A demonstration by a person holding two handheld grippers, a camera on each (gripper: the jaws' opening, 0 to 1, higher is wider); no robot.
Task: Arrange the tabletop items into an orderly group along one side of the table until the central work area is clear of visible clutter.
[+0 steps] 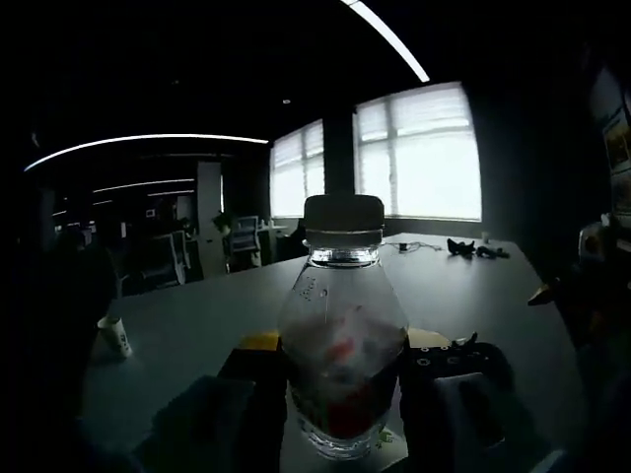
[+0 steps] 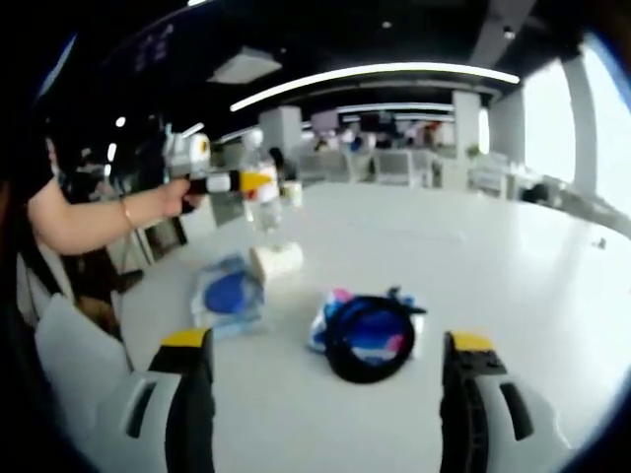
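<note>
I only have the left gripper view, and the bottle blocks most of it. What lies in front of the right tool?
Observer: A black ring lies on a colourful packet, just ahead of the right tool, whose jaws are open.
Operator: Anything beside that?
Observer: A blue packet lies flat to the ring's left in the right gripper view.
Operator: And near my bottle?
Observer: A small white thing sits on the table just below the bottle that the left tool grips.

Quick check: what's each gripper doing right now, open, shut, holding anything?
Left gripper: shut on the clear bottle, white cap on.
Right gripper: open, empty, jaws apart above the table.
</note>
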